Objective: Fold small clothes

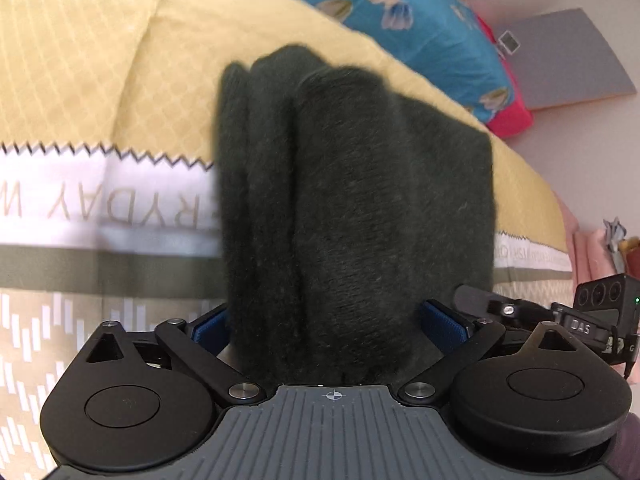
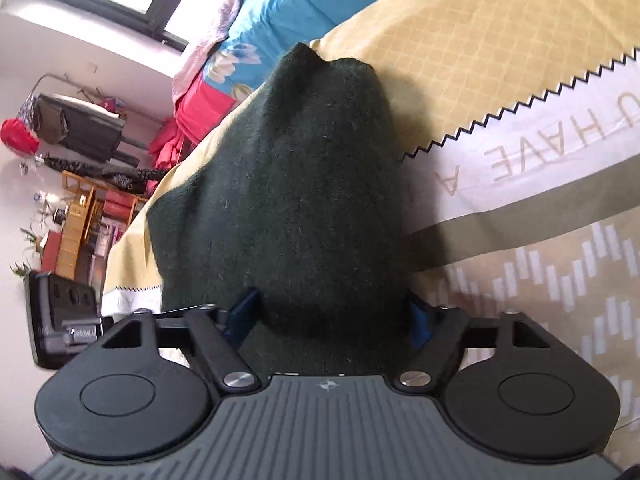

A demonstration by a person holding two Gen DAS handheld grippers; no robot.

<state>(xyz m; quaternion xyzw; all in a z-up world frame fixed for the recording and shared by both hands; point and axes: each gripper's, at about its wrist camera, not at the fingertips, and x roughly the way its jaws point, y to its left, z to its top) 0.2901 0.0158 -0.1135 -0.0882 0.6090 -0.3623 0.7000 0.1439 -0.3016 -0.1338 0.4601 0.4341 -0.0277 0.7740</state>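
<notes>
A dark green knitted garment is bunched in thick folds between the blue pads of my left gripper, which is shut on it. The same dark green garment fills the middle of the right wrist view, held between the blue pads of my right gripper, also shut on it. The cloth hangs over the yellow patterned bedspread, which also shows in the right wrist view. The fingertips are hidden by the cloth in both views.
A blue flowered quilt and red bedding lie at the bed's far end. The other gripper's body is at the right edge. A room with a clothes rack and wooden shelves lies left of the bed.
</notes>
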